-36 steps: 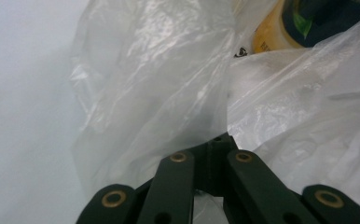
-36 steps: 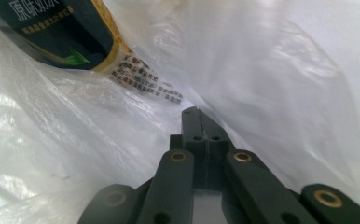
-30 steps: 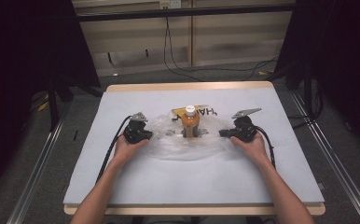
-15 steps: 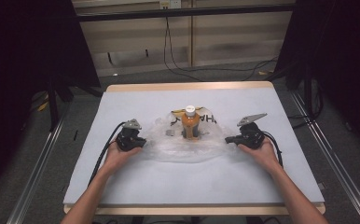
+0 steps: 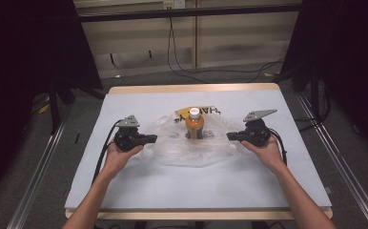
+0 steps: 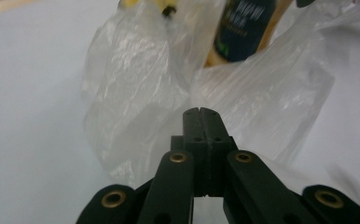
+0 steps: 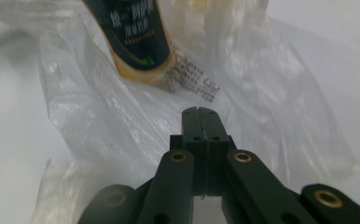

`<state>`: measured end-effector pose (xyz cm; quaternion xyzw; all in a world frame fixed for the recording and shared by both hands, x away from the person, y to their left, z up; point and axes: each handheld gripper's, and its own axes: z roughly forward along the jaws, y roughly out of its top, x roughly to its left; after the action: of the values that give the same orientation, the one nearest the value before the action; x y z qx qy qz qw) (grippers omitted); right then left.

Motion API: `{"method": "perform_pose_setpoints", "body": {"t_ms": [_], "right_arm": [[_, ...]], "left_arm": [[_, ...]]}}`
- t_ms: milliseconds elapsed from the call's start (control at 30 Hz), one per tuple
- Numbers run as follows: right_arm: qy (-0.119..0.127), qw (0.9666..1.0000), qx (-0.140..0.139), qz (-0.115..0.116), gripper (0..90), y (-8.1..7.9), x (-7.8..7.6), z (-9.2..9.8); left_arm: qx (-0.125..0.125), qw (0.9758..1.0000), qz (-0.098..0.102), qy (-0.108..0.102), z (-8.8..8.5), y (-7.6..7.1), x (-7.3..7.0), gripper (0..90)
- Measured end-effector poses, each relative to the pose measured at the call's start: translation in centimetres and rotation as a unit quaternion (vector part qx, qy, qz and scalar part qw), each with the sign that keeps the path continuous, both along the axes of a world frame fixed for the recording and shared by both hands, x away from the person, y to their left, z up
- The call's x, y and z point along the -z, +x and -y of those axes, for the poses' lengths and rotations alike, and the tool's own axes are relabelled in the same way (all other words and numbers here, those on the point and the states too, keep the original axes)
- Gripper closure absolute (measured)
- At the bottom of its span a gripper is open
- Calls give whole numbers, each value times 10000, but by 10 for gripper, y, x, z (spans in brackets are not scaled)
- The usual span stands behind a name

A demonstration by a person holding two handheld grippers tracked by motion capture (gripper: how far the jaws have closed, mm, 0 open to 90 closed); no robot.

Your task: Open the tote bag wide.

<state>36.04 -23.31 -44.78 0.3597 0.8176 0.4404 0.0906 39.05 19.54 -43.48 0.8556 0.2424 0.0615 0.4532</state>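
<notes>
Grippers drawn apart, bottle (image 5: 194, 124) in plastic bag (image 5: 182, 148)

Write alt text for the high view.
An orange bottle with a white cap stands on a crumpled clear plastic bag mid-table. A person's hands hold a shut left tool and right tool on either side, both pointing inward at the bag.

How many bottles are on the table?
1. One orange bottle with a white cap stands upright in the middle of the table, on the crinkly clear plastic bag, between the two claws. Nothing else bottle-shaped shows, though the bag's folds could hide something small.
</notes>
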Motion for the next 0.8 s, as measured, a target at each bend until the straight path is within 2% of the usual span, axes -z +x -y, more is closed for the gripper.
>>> {"method": "perform_pose_setpoints", "body": {"t_ms": [100, 167, 200, 233, 333, 367, 433, 467, 533, 567, 600, 667, 733, 800], "right_arm": [[73, 9999, -29, 83, 900, 3, -11, -4], [41, 9999, -100, 109, 900, 6, -18, -9], [21, 9998, -142, 136, 900, 8, -22, -13], [-3, 9997, -206, 131, 900, 11, -26, -17], [-180, 9990, -407, 21, 900, 23, -33, -33], [-276, 9985, -475, -38, 900, 28, -33, -38], [-467, 9972, -554, -198, 900, 39, -31, -49], [-553, 9964, -583, -276, 900, 45, -29, -53], [-738, 9941, -652, -451, 900, 54, -24, -60], [-838, 9926, -687, -547, 900, 58, -20, -63], [-921, 9909, -713, -671, 900, 62, -17, -66], [-1114, 9873, -746, -852, 900, 69, -11, -71], [-1163, 9830, -855, -1134, 900, 75, -4, -76], [-1335, 9788, -908, -1264, 900, 80, 3, -83]], "left_arm": [[107, 9999, 35, 2, 15, -1, -10, 900], [191, 9997, 55, 151, 25, 1, -17, 900], [213, 9996, -19, 167, 32, 3, -20, 900], [288, 9992, 3, 285, 38, 5, -22, 900], [559, 9958, -67, 726, 63, 16, -26, 900], [573, 9951, -117, 793, 72, 20, -24, 900], [616, 9924, -194, 1045, 85, 28, -21, 900], [706, 9899, -209, 1209, 89, 34, -18, 900], [623, 9895, -354, 1257, 96, 40, -10, 900], [695, 9884, -392, 1296, 98, 43, -6, 900], [682, 9886, -504, 1245, 100, 44, -1, 900], [708, 9863, -544, 1388, 103, 43, 6, 900], [747, 9857, -560, 1406, 106, 40, 12, 900], [835, 9828, -644, 1513, 107, 38, 17, 900]]}}
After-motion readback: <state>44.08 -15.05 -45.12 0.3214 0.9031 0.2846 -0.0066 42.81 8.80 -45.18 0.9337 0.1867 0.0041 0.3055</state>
